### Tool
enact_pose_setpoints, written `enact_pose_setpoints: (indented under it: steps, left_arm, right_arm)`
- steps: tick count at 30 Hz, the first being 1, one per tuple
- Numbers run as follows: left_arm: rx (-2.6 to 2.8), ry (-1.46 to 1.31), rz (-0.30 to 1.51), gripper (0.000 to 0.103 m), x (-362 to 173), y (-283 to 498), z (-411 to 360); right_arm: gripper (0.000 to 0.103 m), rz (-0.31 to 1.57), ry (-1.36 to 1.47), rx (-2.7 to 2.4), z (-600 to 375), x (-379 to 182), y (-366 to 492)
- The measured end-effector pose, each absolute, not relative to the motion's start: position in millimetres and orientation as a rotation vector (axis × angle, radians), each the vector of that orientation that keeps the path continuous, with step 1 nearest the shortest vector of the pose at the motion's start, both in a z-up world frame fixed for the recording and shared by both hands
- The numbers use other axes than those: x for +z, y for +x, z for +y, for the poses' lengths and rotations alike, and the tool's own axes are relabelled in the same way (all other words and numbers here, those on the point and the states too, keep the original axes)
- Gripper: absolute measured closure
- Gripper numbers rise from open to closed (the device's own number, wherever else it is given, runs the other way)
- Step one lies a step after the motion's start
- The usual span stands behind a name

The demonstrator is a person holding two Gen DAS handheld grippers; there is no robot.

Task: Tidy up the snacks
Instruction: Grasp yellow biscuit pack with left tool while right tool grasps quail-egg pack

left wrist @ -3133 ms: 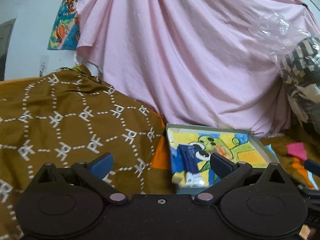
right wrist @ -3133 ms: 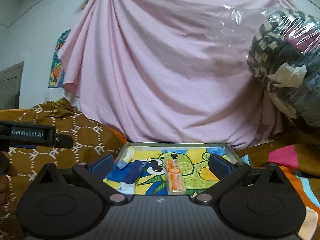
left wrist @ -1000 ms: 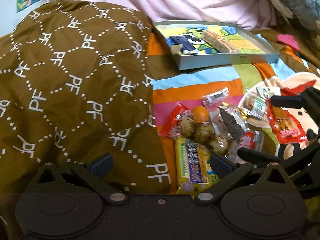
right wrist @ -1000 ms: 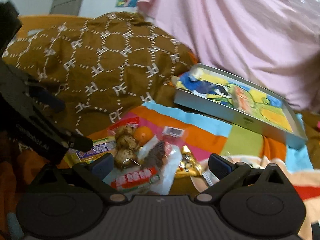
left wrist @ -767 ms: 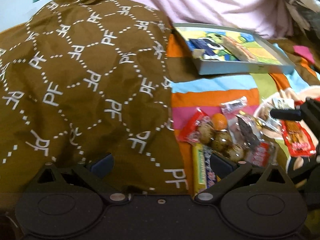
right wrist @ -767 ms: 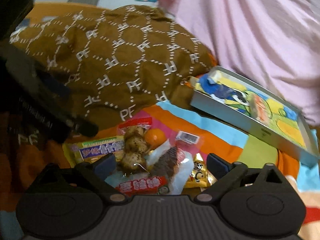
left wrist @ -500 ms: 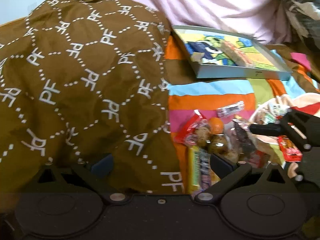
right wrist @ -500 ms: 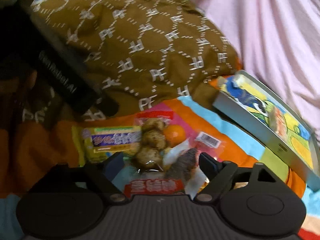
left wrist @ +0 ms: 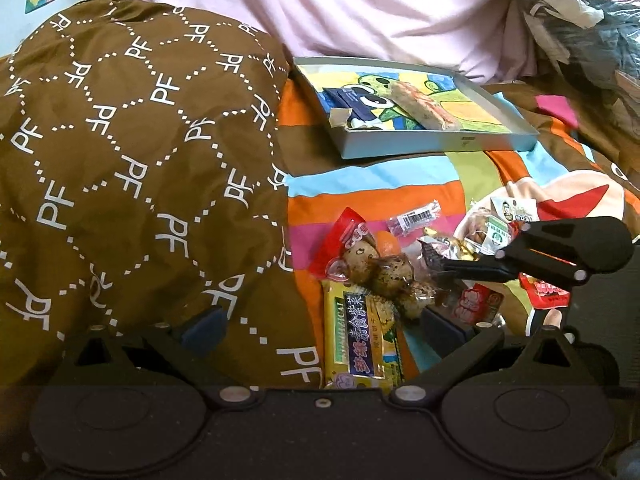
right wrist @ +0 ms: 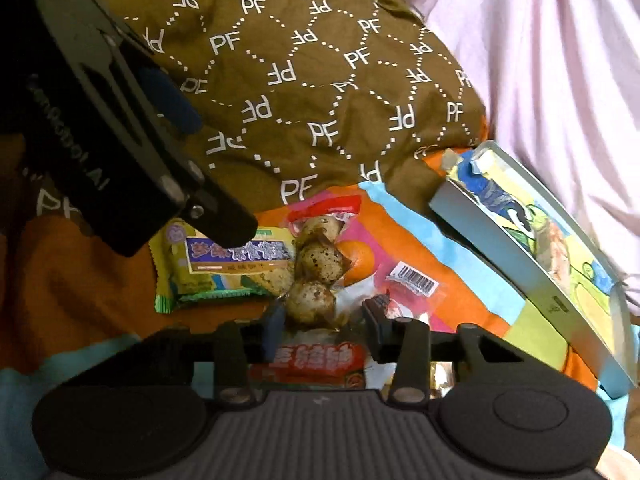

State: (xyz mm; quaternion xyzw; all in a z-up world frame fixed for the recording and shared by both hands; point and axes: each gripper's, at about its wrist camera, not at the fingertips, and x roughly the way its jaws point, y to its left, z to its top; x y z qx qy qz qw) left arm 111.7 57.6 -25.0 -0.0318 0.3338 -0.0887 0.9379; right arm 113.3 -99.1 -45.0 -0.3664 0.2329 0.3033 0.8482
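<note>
Right hand-held gripper closing on the egg pack

We see our right hand-held gripper with jaws just drawn in around the clear pack of speckled eggs, pads at its lower end, in the snack pile on the striped bedspread. Our left hand-held gripper stands apart, holding nothing, above the yellow biscuit packet. The tray lies beyond.
</note>
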Motion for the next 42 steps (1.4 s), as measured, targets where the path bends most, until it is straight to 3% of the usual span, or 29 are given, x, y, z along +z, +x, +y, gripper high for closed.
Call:
enact_pose_setpoints:
  steps: [11,13,15,16,19,25,28,35,42]
  left_arm:
    - [-0.292,0.001,0.695,0.008,-34,113,43]
    - [-0.319,0.019,0.703,0.008,-37,114,39]
    - [-0.34,0.035,0.714,0.015,-39,116,34]
    - [-0.351,0.045,0.733,0.023,-42,119,31]
    - [-0.333,0.093,0.795,0.03,-51,128,22]
    - [-0.306,0.155,0.812,0.032,-55,131,11]
    - [-0.282,0.162,0.808,0.049,-55,131,11]
    - [-0.267,0.131,0.817,0.053,-50,129,18]
    - [-0.169,0.055,0.83,0.054,-39,130,34]
  right_arm:
    - [0.07,0.519,-0.699,0.607,-127,-38,91]
    - [0.076,0.52,-0.688,0.588,-133,-37,88]
    - [0.079,0.536,-0.652,0.569,-143,-35,87]
    - [0.079,0.551,-0.622,0.571,-148,-34,88]
    - [0.079,0.585,-0.563,0.567,-159,-33,88]
    - [0.079,0.578,-0.563,0.578,-160,-32,82]
    - [0.079,0.583,-0.558,0.579,-159,-32,82]
    - [0.078,0.587,-0.543,0.575,-161,-34,83]
    - [0.065,0.566,-0.504,0.626,-155,-32,87]
